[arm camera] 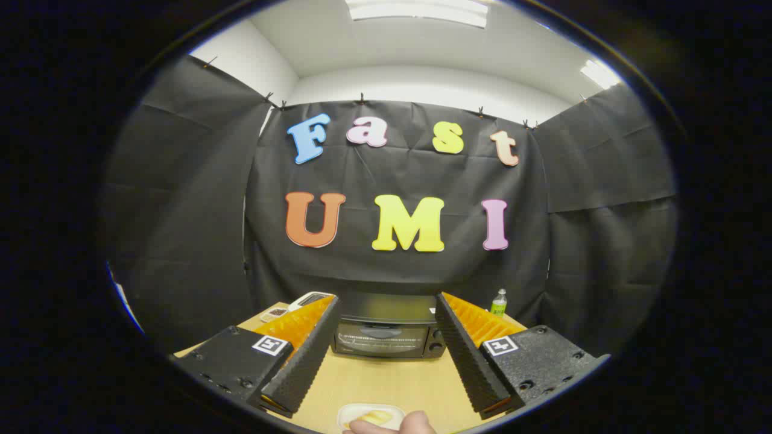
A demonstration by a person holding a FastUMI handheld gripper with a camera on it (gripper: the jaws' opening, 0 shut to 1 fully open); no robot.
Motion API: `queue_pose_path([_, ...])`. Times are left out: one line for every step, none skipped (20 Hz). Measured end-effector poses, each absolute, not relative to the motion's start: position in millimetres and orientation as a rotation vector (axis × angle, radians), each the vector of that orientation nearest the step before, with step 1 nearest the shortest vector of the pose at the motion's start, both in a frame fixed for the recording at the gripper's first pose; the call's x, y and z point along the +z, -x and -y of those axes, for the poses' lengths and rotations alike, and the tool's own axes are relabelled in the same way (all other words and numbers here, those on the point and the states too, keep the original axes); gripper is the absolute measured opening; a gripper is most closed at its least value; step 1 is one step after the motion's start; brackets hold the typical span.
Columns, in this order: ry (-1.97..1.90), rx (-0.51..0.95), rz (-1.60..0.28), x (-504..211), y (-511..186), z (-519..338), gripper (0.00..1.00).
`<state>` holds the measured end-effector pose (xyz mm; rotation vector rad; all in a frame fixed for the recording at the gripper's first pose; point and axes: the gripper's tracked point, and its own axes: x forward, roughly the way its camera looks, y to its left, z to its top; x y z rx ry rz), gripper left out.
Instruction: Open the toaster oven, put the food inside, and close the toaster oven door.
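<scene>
You're holding the gripper [386, 313] with fingers spread wide, gripping nothing. Toaster oven [388, 331] is sitting at the table's [392, 380] far end, door closed, just beyond the fingertips. Food [375, 416] is lying in a white dish [350, 416] near you, a hand [395, 425] touching it

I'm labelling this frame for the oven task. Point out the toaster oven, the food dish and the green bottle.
toaster oven [386, 339]: gripper view, on its shut glass door.
food dish [369, 415]: gripper view, on the yellow food in it.
green bottle [499, 304]: gripper view, on its body.
gripper [389, 352]: open, empty.
</scene>
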<state>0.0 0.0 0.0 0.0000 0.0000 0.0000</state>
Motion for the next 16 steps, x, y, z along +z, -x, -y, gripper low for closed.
queue_pose_path([-0.003, 0.001, 0.002, -0.1, -0.4, -1.0, 1.00])
queue_pose_path([-0.005, 0.005, 0.001, 0.4, -0.2, -3.7, 1.00])
queue_pose_path([-0.009, 0.012, 0.000, -0.4, -1.5, -7.0, 1.00])
queue_pose_path([-0.011, 0.019, -0.004, -0.9, -1.0, -10.2, 1.00])
queue_pose_path([-0.009, 0.025, -0.005, -1.3, -1.4, -13.6, 1.00])
queue_pose_path([-0.006, 0.030, -0.007, -1.3, -1.8, -15.5, 1.00])
queue_pose_path([-0.007, 0.034, -0.008, -2.6, -2.2, -17.1, 1.00])
queue_pose_path([-0.006, 0.038, -0.014, -3.7, -2.4, -18.1, 1.00])
queue_pose_path([-0.006, 0.040, -0.018, -5.4, -2.7, -18.0, 1.00])
queue_pose_path([-0.007, 0.038, -0.021, -5.2, -2.6, -16.9, 1.00])
queue_pose_path([-0.009, 0.033, -0.022, -5.3, -2.5, -13.9, 1.00])
queue_pose_path([-0.012, 0.028, -0.022, -5.2, -2.4, -11.3, 1.00])
queue_pose_path([-0.015, 0.024, -0.021, -5.2, -3.1, -9.2, 1.00])
queue_pose_path([-0.018, 0.022, -0.022, -5.5, -3.3, -7.0, 1.00])
queue_pose_path([-0.021, 0.022, -0.023, -6.6, -3.7, -6.7, 1.00])
queue_pose_path([-0.022, 0.020, -0.028, -8.6, -4.9, -5.0, 1.00])
